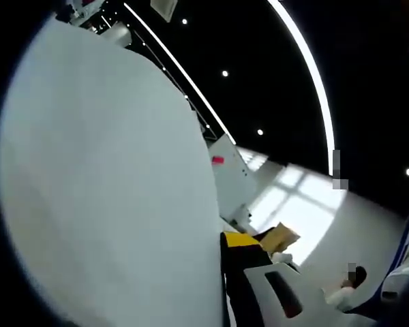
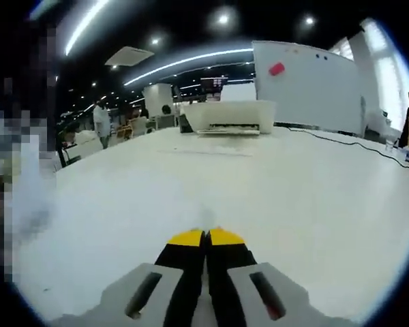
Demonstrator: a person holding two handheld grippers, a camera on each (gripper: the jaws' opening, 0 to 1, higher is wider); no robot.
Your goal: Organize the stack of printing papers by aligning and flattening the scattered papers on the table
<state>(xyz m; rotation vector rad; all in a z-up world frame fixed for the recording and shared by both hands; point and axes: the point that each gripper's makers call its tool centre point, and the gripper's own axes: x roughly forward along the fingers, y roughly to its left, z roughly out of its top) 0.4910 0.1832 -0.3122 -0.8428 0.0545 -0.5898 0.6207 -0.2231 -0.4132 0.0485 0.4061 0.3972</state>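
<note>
A large white sheet of printing paper (image 1: 109,191) stands up close in the left gripper view, raised toward the dark ceiling. My left gripper (image 1: 226,240) is shut on its lower edge: one black jaw with a yellow tip shows to the right of the sheet, and the other is hidden behind it. In the right gripper view my right gripper (image 2: 206,236) has its yellow tips pressed together low over the white table (image 2: 293,197). A thin pale sliver of paper (image 2: 208,218), seen edge-on, sticks out from between them.
A white printer (image 2: 230,116) sits at the table's far edge, with a whiteboard (image 2: 307,85) behind it and a cable (image 2: 354,143) trailing to the right. A person (image 2: 102,121) stands far back on the left. A brown box (image 1: 281,238) lies beyond the left jaw.
</note>
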